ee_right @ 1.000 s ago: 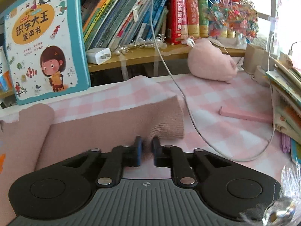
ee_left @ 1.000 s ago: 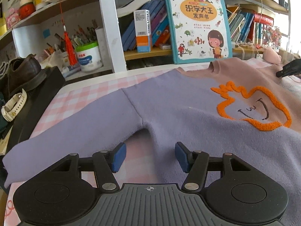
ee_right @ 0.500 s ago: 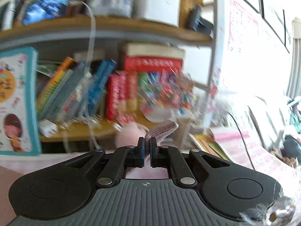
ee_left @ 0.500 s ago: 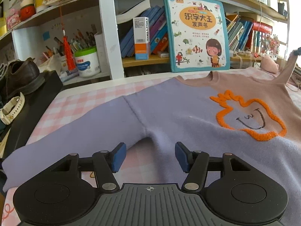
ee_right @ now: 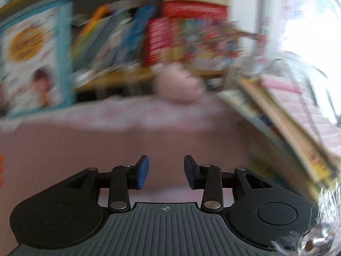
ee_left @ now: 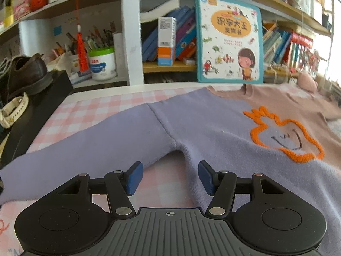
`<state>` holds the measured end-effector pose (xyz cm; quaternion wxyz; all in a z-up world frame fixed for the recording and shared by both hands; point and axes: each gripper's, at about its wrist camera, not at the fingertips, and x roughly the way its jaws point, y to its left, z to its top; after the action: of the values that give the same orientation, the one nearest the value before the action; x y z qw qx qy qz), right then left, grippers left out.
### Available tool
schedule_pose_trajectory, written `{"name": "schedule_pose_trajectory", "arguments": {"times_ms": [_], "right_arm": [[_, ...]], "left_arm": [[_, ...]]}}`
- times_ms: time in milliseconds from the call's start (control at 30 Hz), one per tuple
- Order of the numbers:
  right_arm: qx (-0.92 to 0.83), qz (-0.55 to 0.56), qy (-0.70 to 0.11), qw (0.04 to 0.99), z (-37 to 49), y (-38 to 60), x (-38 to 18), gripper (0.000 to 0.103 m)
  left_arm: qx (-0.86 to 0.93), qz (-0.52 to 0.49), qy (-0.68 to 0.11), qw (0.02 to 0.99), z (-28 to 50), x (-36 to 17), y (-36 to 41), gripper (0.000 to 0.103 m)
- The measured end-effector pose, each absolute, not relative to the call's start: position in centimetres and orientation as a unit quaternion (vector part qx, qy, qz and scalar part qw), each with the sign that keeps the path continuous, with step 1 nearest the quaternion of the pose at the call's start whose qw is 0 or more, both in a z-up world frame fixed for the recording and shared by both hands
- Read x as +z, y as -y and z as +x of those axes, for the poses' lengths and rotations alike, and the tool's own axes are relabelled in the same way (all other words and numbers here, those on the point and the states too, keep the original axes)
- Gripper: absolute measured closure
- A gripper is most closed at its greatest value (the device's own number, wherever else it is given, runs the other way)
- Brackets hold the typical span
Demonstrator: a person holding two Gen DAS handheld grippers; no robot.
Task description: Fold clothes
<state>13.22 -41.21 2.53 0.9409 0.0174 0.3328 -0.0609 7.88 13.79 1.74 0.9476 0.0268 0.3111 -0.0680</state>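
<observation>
We take the sweater (ee_left: 213,132) as our landmark; it lies flat, front up, on the pink checked tablecloth (ee_left: 89,115). To its left, a black box (ee_left: 42,98) carrying a brown shoe (ee_left: 23,74) borders the table edge, and the lilac sleeve (ee_left: 85,149) reaches toward it, the cuff end at the picture's left border. Bare cloth shows above that sleeve and in the gap under the armpit. Our left gripper (ee_left: 168,177) hovers over that gap, its jaws parted and empty, the sweater's side edge just by the right pad. Behind the sweater stands a picture book (ee_left: 230,40) against the shelf. At the sweater's right side our right gripper (ee_right: 166,170), blurred, has just been opening; nothing sits between its pads, with pink fabric below. Stacked books (ee_right: 287,128) crowd the right.
</observation>
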Motion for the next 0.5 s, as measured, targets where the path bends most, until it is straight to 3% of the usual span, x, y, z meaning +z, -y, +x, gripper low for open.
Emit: {"name": "schedule_pose_trajectory", "arguments": {"times_ms": [500], "right_arm": [[0.13, 0.076, -0.351, 0.924, 2.9, 33.1, 2.2, 0.064]], "left_arm": [[-0.127, -0.081, -0.344, 0.927, 3.2, 1.4, -13.3, 0.049]]}}
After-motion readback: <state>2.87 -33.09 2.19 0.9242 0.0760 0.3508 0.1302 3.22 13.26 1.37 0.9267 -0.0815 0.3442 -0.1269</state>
